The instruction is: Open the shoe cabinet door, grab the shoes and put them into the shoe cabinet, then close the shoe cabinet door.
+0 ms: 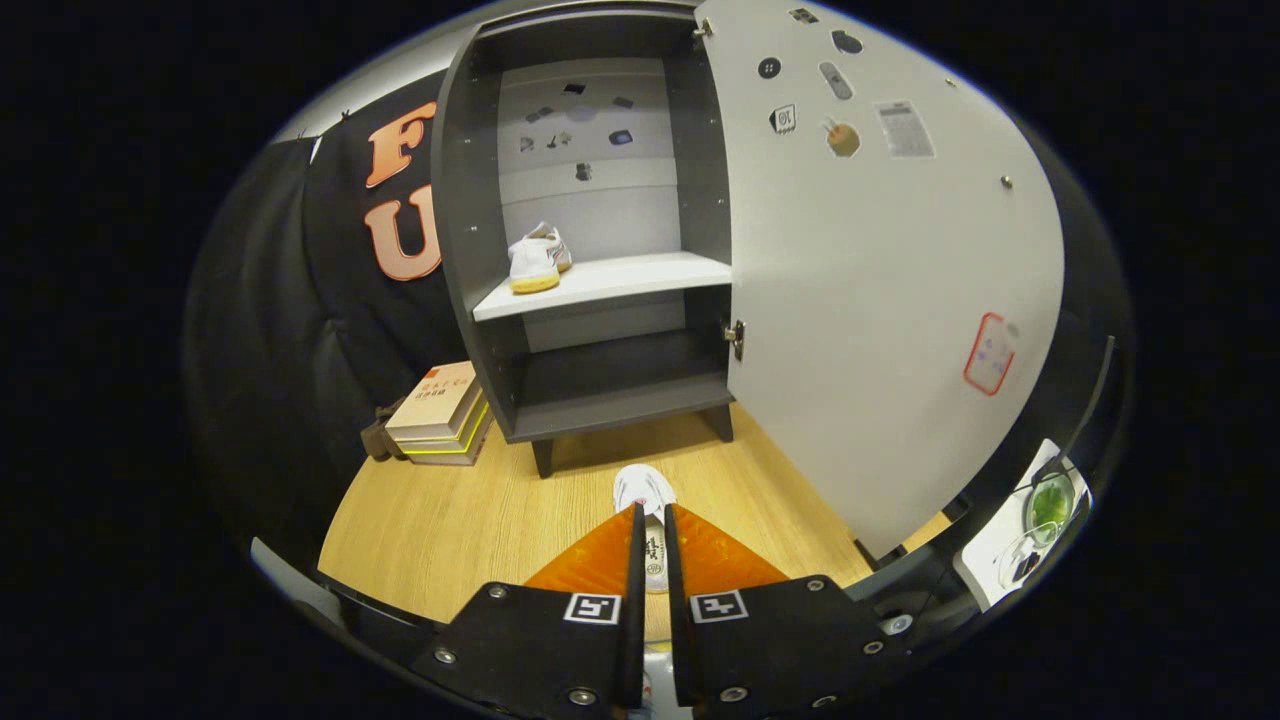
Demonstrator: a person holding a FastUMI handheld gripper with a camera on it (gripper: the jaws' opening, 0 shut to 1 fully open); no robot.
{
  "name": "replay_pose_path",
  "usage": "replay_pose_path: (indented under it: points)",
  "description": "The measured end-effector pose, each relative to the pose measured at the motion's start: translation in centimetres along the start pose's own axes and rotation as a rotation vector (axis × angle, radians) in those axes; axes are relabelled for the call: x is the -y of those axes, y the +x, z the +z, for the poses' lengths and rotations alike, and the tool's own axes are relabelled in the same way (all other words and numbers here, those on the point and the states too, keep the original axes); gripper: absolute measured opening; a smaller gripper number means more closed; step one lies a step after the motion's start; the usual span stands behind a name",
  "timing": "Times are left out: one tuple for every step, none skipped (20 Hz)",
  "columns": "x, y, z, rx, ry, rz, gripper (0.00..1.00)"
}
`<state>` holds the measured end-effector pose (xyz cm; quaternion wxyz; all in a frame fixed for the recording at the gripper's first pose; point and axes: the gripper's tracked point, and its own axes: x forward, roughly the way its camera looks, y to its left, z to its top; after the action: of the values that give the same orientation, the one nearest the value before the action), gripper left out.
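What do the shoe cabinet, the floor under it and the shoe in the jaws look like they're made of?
The grey shoe cabinet looks like matt laminated board: flat panels, metal hinges, no grain. The pale yellow plank floor shows printed-looking wood grain, probably laminate. The white shoe pinched between the jaws of the gripper looks like canvas, though that is hard to confirm.

The gripper [650,535] has its fingers [600,560] closed on a white shoe [645,492], whose toe sticks out just ahead of them toward the shoe cabinet [480,250]. The cabinet stands on a wooden tabletop [450,520] with its door [880,300] swung wide open to its right. A second white shoe [535,260] with a yellow sole sits on the cabinet's middle shelf [620,280], near its left wall. A stack of books [440,415] lies on the tabletop just left of the cabinet's base.
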<state>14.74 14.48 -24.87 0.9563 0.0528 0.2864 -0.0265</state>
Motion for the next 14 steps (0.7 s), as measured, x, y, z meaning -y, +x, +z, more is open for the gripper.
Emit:
replay_pose_path:
  points:
    - [-0.2, 0.9, -1.0, -0.026, -0.006, 0.008, 0.12]
    - [-0.5, 1.9, -2.1, -0.051, -0.01, 0.015, 0.11]
    - [-0.8, 2.7, -3.0, -0.074, -0.012, 0.027, 0.11]
    - [-1.1, 3.7, -3.9, -0.097, -0.014, 0.037, 0.11]
    - [-1.3, 4.7, -4.6, -0.114, -0.02, 0.044, 0.11]
    - [-1.3, 5.7, -5.4, -0.139, -0.026, 0.048, 0.11]
    - [-1.5, 6.7, -6.2, -0.159, -0.03, 0.057, 0.11]
    - [-1.8, 7.5, -7.0, -0.18, -0.028, 0.065, 0.13]
    - [-2.0, 8.4, -7.6, -0.198, -0.025, 0.072, 0.13]
    - [-2.2, 9.2, -8.2, -0.214, -0.025, 0.078, 0.13]
    - [-2.2, 10.2, -8.8, -0.231, -0.028, 0.08, 0.13]
    - [-2.4, 11.1, -9.5, -0.247, -0.03, 0.086, 0.13]
    - [-2.5, 12.0, -10.0, -0.265, -0.031, 0.089, 0.13]
    - [-2.7, 12.8, -10.6, -0.284, -0.034, 0.097, 0.13]
